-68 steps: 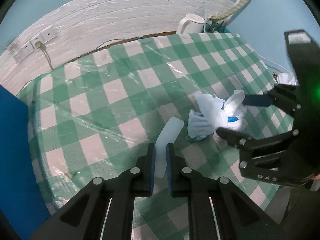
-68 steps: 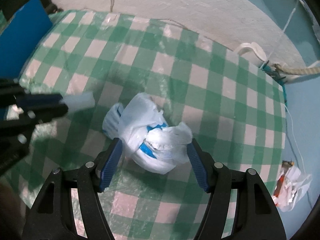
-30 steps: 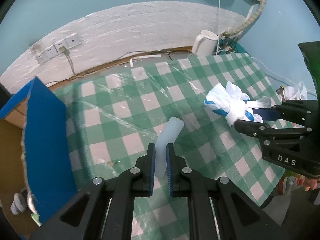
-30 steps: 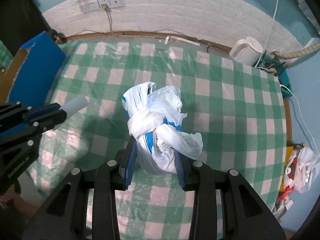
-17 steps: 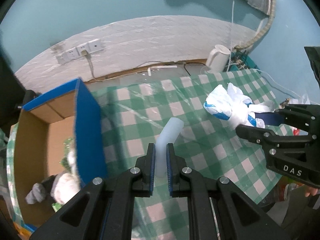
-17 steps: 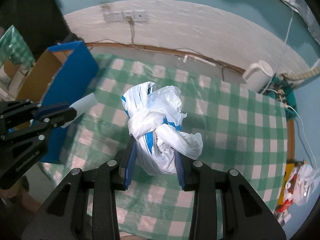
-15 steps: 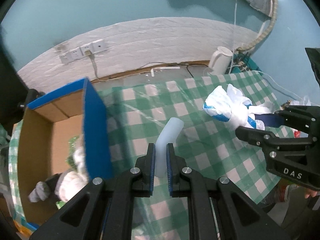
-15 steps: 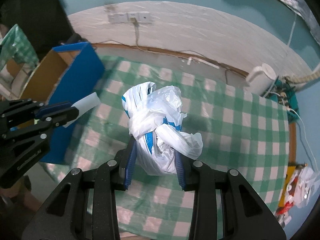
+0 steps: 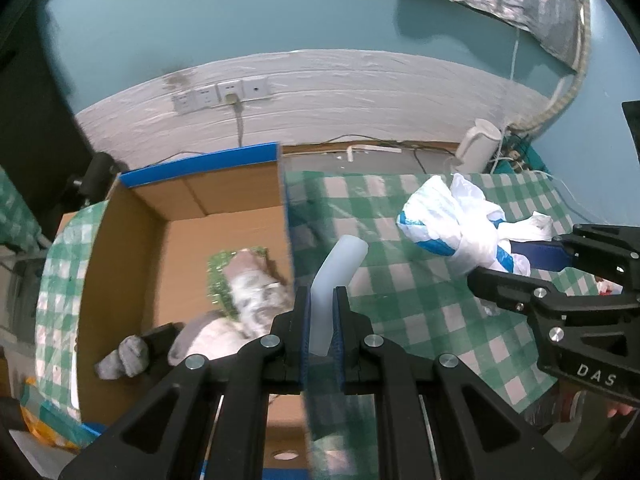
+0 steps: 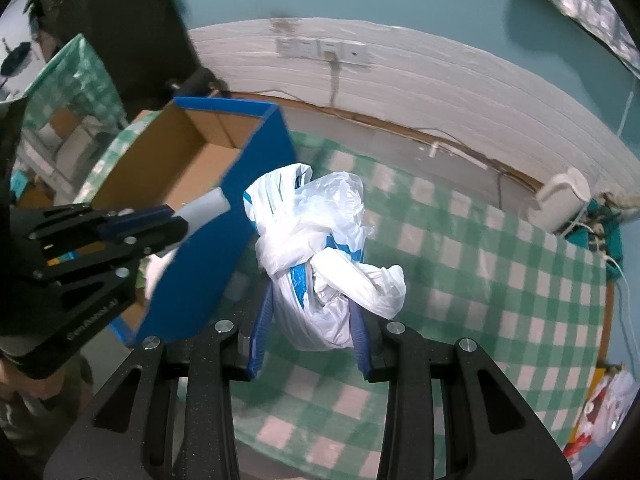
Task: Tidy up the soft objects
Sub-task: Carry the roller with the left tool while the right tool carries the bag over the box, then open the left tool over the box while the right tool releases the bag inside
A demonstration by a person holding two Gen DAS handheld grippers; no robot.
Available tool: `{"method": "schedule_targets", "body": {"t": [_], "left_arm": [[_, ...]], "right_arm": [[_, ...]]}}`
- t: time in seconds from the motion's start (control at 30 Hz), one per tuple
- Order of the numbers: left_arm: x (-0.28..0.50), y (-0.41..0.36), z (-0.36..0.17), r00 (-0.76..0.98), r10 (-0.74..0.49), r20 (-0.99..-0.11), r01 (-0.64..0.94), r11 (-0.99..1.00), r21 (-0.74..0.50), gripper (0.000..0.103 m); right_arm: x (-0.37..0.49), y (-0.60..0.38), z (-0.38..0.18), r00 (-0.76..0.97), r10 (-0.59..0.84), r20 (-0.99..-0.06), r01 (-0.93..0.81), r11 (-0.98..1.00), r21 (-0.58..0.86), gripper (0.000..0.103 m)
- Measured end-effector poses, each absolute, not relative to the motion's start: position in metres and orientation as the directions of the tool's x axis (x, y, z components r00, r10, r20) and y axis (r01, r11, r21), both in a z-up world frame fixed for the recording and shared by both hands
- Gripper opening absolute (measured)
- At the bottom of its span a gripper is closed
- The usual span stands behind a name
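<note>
The left gripper [image 9: 323, 312] is clamped on a pale translucent soft tube [image 9: 334, 276], whose free end bends up and to the right above the blue wall of the cardboard box [image 9: 188, 216]. The right gripper [image 10: 310, 324] is squeezed shut on a knotted white-and-blue plastic bag [image 10: 320, 248], held in the air above the left part of the green-checked tablecloth [image 10: 480, 264] — just beside the box's blue outer wall. The box stands open at the table's left edge; inside it lie a grey sock [image 9: 122, 358] near the bottom corner and a bundle of pale cloth with a green-patterned piece [image 9: 244, 280] against the wall nearest the table. A white kettle [image 9: 478, 146] stands at the table's far right corner, near tangled cables.
</note>
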State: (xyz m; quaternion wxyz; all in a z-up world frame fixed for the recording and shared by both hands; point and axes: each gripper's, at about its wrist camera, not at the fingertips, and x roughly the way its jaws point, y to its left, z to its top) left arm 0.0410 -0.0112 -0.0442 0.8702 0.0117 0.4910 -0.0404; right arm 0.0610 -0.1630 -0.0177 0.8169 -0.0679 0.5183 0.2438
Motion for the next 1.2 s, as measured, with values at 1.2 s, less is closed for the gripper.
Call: {"method": "schedule_targets", "body": {"t": [1.2], "left_arm": [[0.024, 0.133, -0.082, 0.433, 0.044, -0.900, -0.216, 0.975, -0.056, 0.042]], "right_arm": [[0.060, -0.004, -0.036, 0.270, 0.361, -0.893, -0.617, 0.776, 0.128, 0.055]]}}
